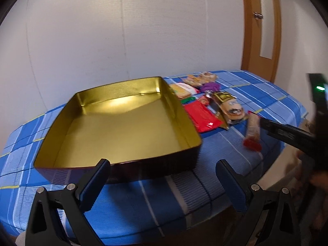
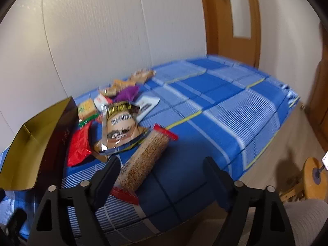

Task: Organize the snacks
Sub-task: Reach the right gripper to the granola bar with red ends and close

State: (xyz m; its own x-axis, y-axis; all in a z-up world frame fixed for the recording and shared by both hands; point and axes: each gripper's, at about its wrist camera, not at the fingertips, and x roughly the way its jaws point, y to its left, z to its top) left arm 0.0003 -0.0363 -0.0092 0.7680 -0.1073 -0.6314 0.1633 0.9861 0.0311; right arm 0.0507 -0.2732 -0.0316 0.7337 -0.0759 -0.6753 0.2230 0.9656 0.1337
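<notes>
An open tin [image 1: 180, 110], gold inside and dark outside, sits on the blue checked cloth with nothing in it. My left gripper [image 1: 162, 164] is open just in front of its near wall, holding nothing. Right of the tin lies a pile of snacks: a red packet [image 1: 202, 119], a gold and brown bag [image 1: 227, 106] and a long clear cracker pack [image 1: 253, 131] with red ends. My right gripper [image 2: 161, 162] is open over the near end of the cracker pack [image 2: 143, 164]. Its left finger is beside the pack and its right finger stands well apart.
Behind the gold and brown bag [image 2: 123, 127] lie a purple packet [image 2: 127, 93], a green-edged cracker pack [image 2: 87, 110] and more small snacks. The white wall runs along the back. A wooden door [image 2: 231, 20] and a round wooden piece [image 2: 313, 178] stand to the right.
</notes>
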